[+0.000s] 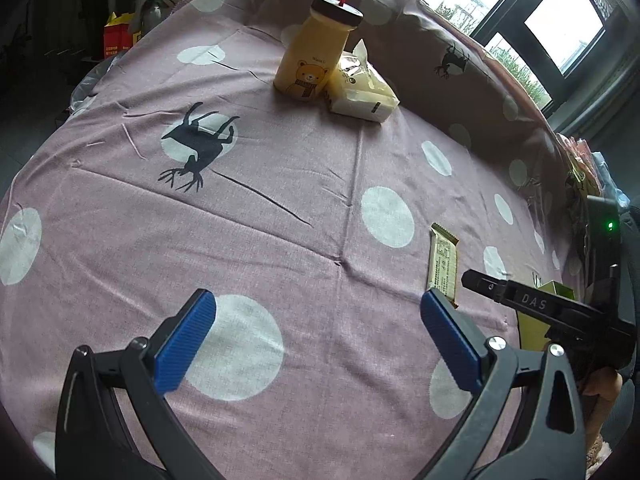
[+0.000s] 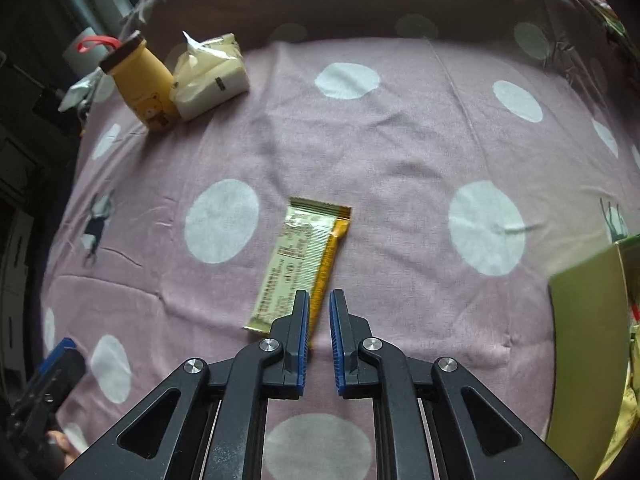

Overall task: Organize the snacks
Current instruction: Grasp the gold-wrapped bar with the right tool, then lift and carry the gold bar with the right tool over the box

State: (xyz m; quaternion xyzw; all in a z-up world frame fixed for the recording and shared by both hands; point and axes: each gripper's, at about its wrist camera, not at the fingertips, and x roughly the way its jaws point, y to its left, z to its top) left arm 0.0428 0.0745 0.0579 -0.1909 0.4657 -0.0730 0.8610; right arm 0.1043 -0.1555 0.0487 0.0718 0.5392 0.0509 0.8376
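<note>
Left gripper (image 1: 316, 336): jaws spread wide, empty, above bedsheet (image 1: 280, 220).
Yellow bottle (image 2: 142, 88) and tissue pack (image 2: 212, 76): far-left corner of bed.
Snack bar (image 2: 302, 266): lying flat, mid-sheet.
Right gripper (image 2: 319, 320): clenched, nothing between pads, over bar's near end.
Yellow-green box (image 2: 592, 340): right edge.
Advice: reopen jaws, straddle bar across narrow width, then close.

The left hand-held gripper (image 1: 316, 338), black-framed with ribbed blue pads, points steeply downward, its jaws spread wide with nothing between them. The right hand-held gripper (image 2: 319, 322), of the same black and blue build, also tilts steeply down; its jaws stand nearly together, a narrow gap left, and grip nothing. A fingertip (image 2: 60, 440) shows beside the left unit's body.
</note>
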